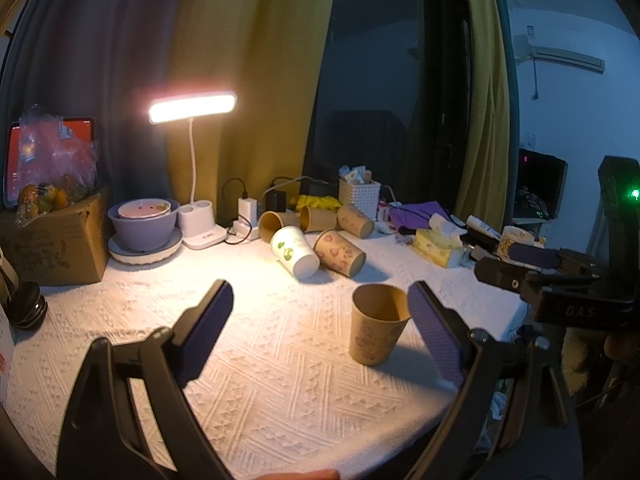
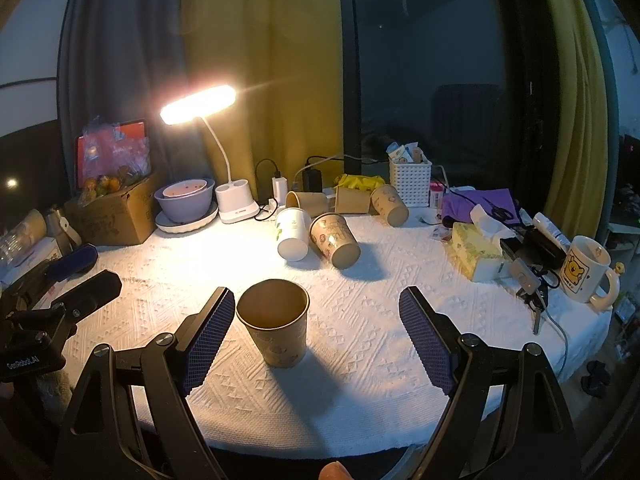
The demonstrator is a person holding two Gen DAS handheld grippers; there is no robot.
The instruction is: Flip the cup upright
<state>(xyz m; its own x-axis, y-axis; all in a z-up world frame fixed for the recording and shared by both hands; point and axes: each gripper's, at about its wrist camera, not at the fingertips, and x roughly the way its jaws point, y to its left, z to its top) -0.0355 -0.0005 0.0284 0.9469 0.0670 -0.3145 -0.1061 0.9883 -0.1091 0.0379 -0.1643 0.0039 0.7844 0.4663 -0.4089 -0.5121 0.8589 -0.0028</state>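
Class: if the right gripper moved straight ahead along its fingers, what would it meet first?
Probably the upright brown cup, standing just left of centre between the open fingers of the right gripper; it might instead pass beside it towards the tipped brown cup. Depth is unclear.

Looks like a lived-in room of a home at night, likely a bedroom or study corner. Beyond the fingers, a table under a white textured cloth point(image 2: 360, 360), cluttered with a lit desk lamp point(image 2: 198, 110), stacked bowls point(image 2: 184, 200), a cardboard box of fruit point(image 2: 116, 212), a tissue box point(image 2: 476, 252) and a cartoon mug point(image 2: 586, 276). Behind that, yellow and grey curtains point(image 2: 264, 60) over a dark window, plus a wall air conditioner point(image 1: 560, 54) far right.
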